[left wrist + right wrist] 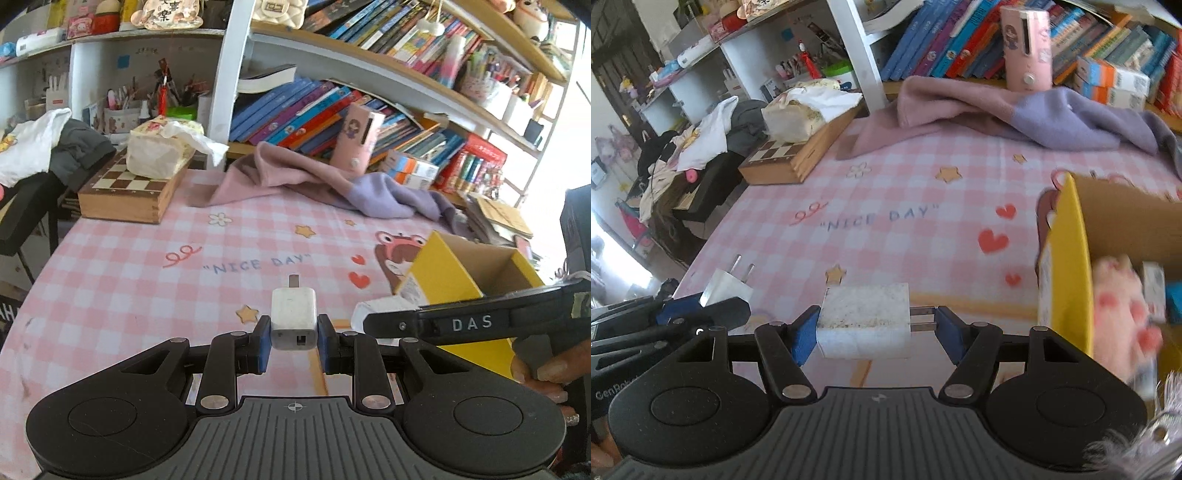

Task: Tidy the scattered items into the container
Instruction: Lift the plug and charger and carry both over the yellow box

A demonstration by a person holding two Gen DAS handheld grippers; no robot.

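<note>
Left gripper (294, 341): blue-padded fingers (263, 343) clamped on the sides of a small white charger (294, 318), prongs pointing away from the camera, USB port facing it. The charger is held clear above the worktop (147, 266).

Right gripper (875, 330): fingers (803, 334) closed end to end on a larger white adapter (865, 320). One pad presses its flat end; the other pad meets the tips of its two metal prongs. Adapter lies crosswise between them, its surface speckled with grime, lifted off the cloth.

The two grippers sit side by side, close together; from the right wrist view the left one shows at the lower left edge with its charger.

Just to the right of the right gripper stands the yellow cardboard box (1067, 266), open, brown inside. In it: a pink plush toy (1123, 306), blurred, and something blue I cannot make out.

Farther out: pink checked cloth printed "NICE DAY" covers the worktop. At the back a rumpled pink and lilac garment (979, 110), a wooden chess box (129, 192) with a tissue pack (159, 151) on top, and crowded bookshelves (332, 107) behind.
</note>
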